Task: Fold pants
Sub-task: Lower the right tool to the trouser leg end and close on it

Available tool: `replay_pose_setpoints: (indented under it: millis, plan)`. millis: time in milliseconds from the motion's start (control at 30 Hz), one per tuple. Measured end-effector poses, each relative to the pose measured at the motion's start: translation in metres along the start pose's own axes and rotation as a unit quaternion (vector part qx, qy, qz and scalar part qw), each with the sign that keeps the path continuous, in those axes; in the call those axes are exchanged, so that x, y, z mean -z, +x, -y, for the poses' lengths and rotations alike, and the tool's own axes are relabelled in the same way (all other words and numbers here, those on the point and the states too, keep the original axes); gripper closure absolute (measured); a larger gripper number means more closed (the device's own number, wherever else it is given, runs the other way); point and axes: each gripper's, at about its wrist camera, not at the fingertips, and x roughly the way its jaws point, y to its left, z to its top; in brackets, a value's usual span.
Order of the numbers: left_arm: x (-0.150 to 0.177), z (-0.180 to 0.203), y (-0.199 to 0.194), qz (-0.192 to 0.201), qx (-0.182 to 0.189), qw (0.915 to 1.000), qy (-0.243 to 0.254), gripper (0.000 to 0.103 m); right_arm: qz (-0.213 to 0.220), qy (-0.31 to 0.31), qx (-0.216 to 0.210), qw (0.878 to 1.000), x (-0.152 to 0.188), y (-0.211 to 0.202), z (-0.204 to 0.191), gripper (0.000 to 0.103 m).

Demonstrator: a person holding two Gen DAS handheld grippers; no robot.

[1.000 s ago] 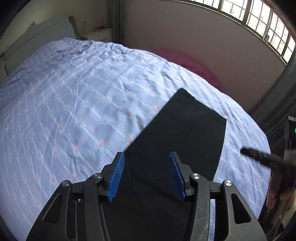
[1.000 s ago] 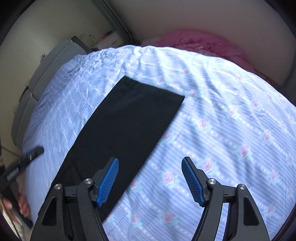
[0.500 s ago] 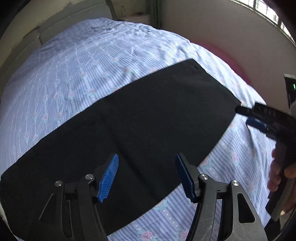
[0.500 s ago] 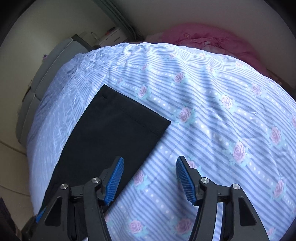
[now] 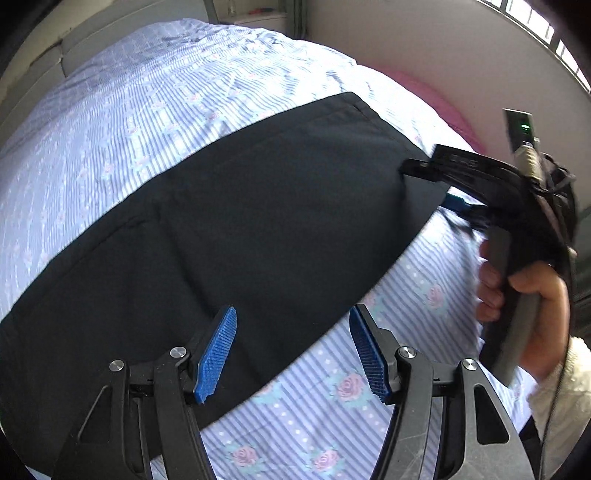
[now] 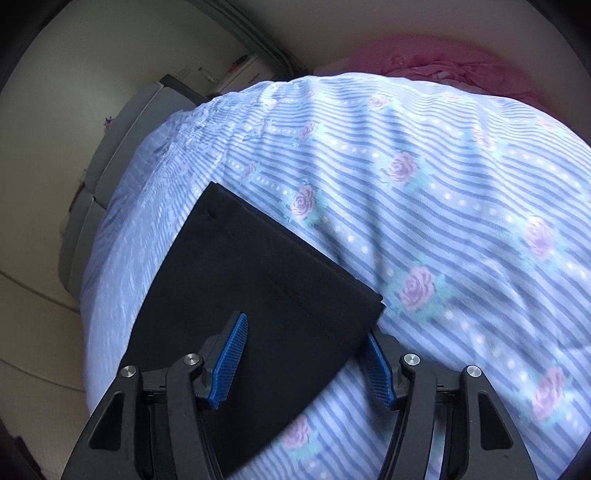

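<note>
Black pants [image 5: 229, 229] lie flat on the bed [image 5: 129, 110], running lengthwise from lower left to upper right in the left wrist view. My left gripper [image 5: 293, 350] hangs open just above their near edge, one pad over the cloth and one over the sheet. My right gripper [image 6: 303, 363] straddles the near corner of the pants' end [image 6: 280, 280]. Its jaws are opening, the cloth edge lies between them, and the pads do not press on it. The left wrist view shows the right gripper [image 5: 436, 184] at that corner, held by a hand [image 5: 535, 295].
The striped sheet with roses [image 6: 424, 229] covers the whole bed. A pink heap of bedding [image 6: 424, 62] lies beyond the far side by the wall. A grey headboard [image 6: 110, 177] and a nightstand [image 5: 255, 11] stand at the head end. A barred window [image 5: 535, 29] is at upper right.
Both grippers have come down closer to the bed. The left one swung over the pants' near edge, and the right one slid from the bare sheet onto the pants' corner.
</note>
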Motion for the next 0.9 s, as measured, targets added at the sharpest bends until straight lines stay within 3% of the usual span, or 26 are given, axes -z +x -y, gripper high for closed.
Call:
replay_pose_setpoints:
  millis: [133, 267, 433, 600, 800, 833, 900]
  plan:
    - [0.004, 0.004, -0.009, 0.006, 0.005, 1.0, 0.002, 0.04, 0.01, -0.013, -0.01, 1.0, 0.004, -0.003, -0.003, 0.04]
    - [0.006, 0.004, -0.016, 0.016, 0.008, 0.9998, 0.009, 0.04, 0.003, 0.033, -0.079, 0.996, 0.009, -0.021, 0.002, 0.045]
    - [0.007, 0.003, -0.021, 0.021, 0.008, 0.9997, 0.005, 0.04, 0.032, -0.002, -0.102, 0.994, 0.0, -0.04, -0.023, 0.045]
    - [0.007, 0.001, -0.022, 0.017, 0.01, 0.9998, -0.006, 0.04, 0.021, -0.027, -0.062, 0.998, -0.01, -0.018, -0.034, 0.045]
    - [0.009, -0.002, -0.027, 0.015, 0.006, 0.9998, -0.007, 0.04, 0.008, 0.038, -0.04, 0.998, -0.014, -0.005, 0.0, 0.072]
    - [0.009, -0.002, -0.027, 0.014, 0.006, 0.9999, -0.008, 0.04, 0.009, 0.052, -0.042, 0.998, -0.016, -0.006, 0.004, 0.085]
    - [0.011, -0.004, -0.029, 0.012, 0.007, 0.9998, -0.013, 0.04, 0.007, 0.064, -0.04, 0.997, -0.021, -0.008, 0.006, 0.09]
